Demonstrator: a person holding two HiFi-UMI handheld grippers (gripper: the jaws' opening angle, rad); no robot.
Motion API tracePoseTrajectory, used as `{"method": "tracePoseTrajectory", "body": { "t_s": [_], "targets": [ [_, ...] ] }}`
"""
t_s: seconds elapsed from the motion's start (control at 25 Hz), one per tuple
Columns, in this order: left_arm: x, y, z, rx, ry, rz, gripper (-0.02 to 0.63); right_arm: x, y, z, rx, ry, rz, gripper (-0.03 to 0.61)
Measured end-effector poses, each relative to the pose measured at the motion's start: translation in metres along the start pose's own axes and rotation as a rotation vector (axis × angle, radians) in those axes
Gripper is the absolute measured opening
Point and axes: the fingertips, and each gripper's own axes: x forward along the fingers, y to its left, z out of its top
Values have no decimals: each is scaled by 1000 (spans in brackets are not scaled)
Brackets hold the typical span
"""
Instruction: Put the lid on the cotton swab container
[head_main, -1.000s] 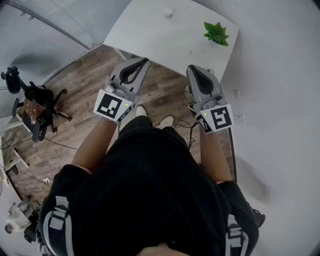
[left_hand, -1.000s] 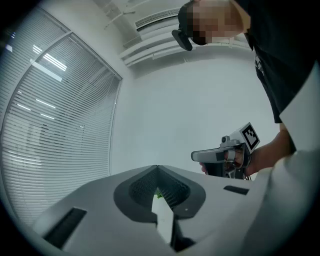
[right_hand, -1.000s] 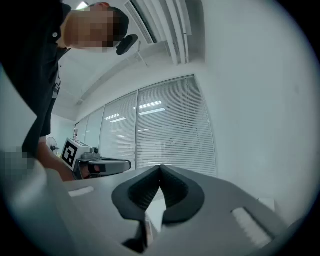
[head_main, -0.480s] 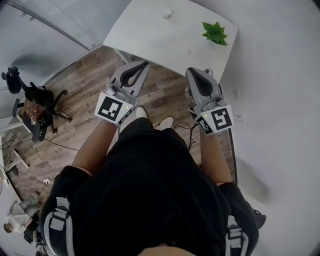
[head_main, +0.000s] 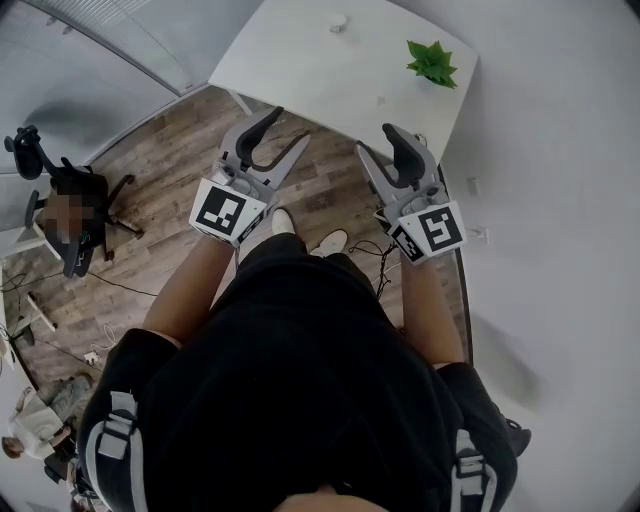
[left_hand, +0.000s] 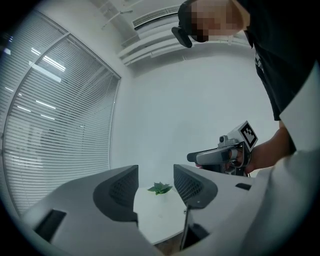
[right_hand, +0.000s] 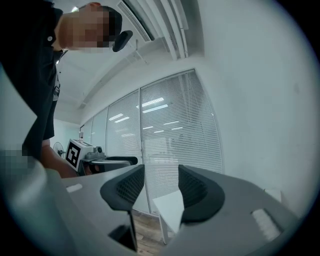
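Now L gripper (head_main: 288, 128) & R gripper (head_main: 376, 140) level, fingers (left_hand: 117, 192) newly apart, nothing betw.

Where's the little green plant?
In the head view, the plant sits near the right corner of the white table, beyond the right tool.

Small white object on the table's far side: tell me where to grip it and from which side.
Probably across its round sides, coming down from above: the small white object looks low and sits alone on the table, the plant well off. Detail too small to tell.
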Motion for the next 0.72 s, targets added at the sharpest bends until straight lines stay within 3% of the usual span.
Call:
{"method": "tracePoseTrajectory", "body": {
  "t_s": [0.12, 0.28, 0.72],
  "targets": [
    [-1, -1, -1, -1, -6, -8, 280, 1, 0, -2, 2, 10, 4, 258],
    [-3, -8, -3, 14, 1, -17, 318, 0, 1, -4, -4, 16, 1, 308],
    [2, -27, -1, 1, -1, 24, 342, -23, -2, -2, -10, 4, 28, 327]
  ]
}}
